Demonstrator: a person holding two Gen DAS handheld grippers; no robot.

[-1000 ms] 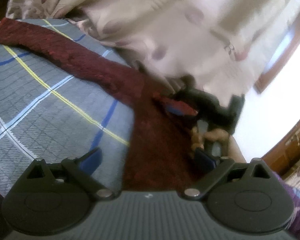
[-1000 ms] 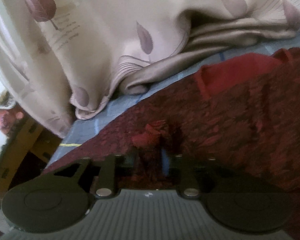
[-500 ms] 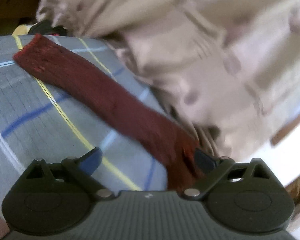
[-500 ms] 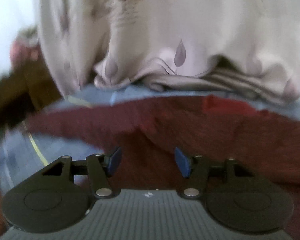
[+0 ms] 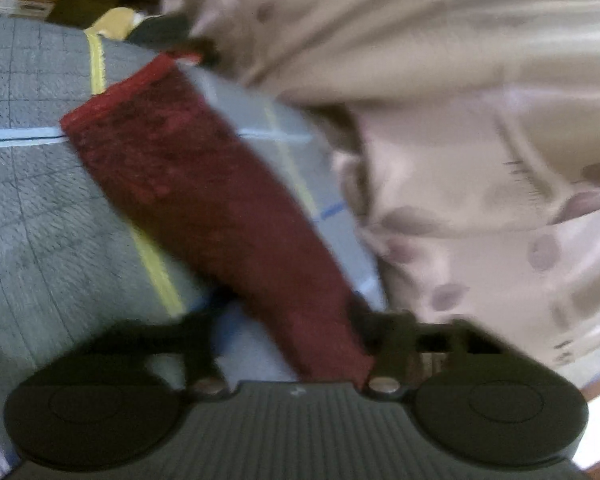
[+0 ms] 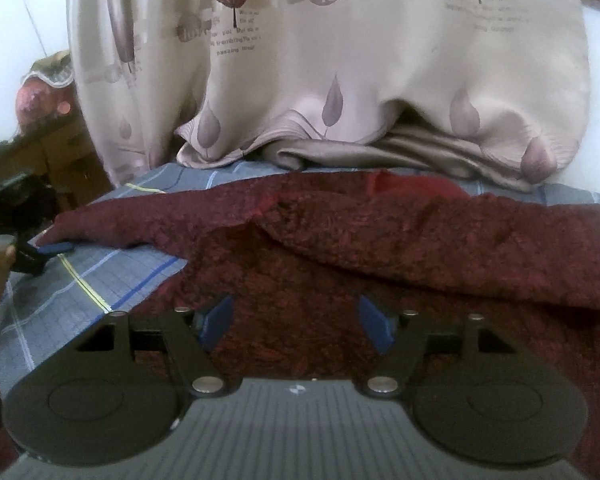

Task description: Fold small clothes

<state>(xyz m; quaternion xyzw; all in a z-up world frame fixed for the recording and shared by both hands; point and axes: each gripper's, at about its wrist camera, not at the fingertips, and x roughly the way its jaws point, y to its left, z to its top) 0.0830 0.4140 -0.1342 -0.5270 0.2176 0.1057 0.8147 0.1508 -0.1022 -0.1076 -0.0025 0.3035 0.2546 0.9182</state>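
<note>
Left wrist view: my left gripper [image 5: 296, 344] has a long maroon sleeve [image 5: 204, 208] running between its fingers. The picture is smeared, so I cannot tell whether the jaws are pinched on the cloth or only straddling it. The sleeve's long axis runs away from me, up and to the left across the checked bedsheet [image 5: 40, 220], with its cuff at the far end, just beside the patterned curtain [image 5: 480, 140].

Right wrist view: my right gripper [image 6: 296, 324] stands wide open, blue pads spread, hovering over the body of the maroon garment [image 6: 300, 280] and gripping nothing. The garment lies straight ahead and spreads to the right. One sleeve [image 6: 148, 220] stretches out to the left, where the left gripper [image 6: 52, 249] meets its tip.

Only this view shows the whole garment: the other sleeve [image 6: 480, 236] is already crossed over the body. I judge the outstretched sleeve must fold inward next, and the left gripper is nearer to it.
</note>
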